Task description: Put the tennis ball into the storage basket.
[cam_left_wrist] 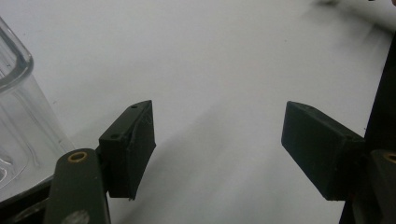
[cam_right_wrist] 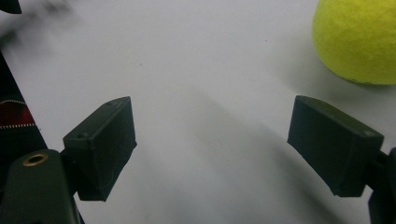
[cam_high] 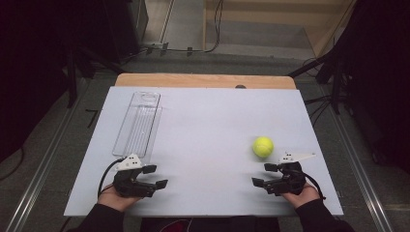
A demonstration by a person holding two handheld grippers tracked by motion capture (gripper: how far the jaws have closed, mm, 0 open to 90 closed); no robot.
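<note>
A yellow-green tennis ball (cam_high: 262, 146) lies on the white tabletop (cam_high: 208, 125) at the right, just beyond my right gripper (cam_high: 264, 174). That gripper is open and holds nothing; in the right gripper view its jaws (cam_right_wrist: 212, 140) stand wide apart, with the ball (cam_right_wrist: 357, 39) at the upper right outside them. My left gripper (cam_high: 155, 176) rests near the front left edge, open and with nothing in it (cam_left_wrist: 217, 140). A clear plastic tray (cam_high: 138, 123) lies lengthwise at the left, beyond the left gripper; its near corner (cam_left_wrist: 16, 116) shows beside the left jaw.
The white board sits on a wooden table (cam_high: 203, 80). Dark equipment and stands (cam_high: 358, 58) flank both sides, with cables on the floor behind (cam_high: 193, 48). The front edge of the board is close to both hands.
</note>
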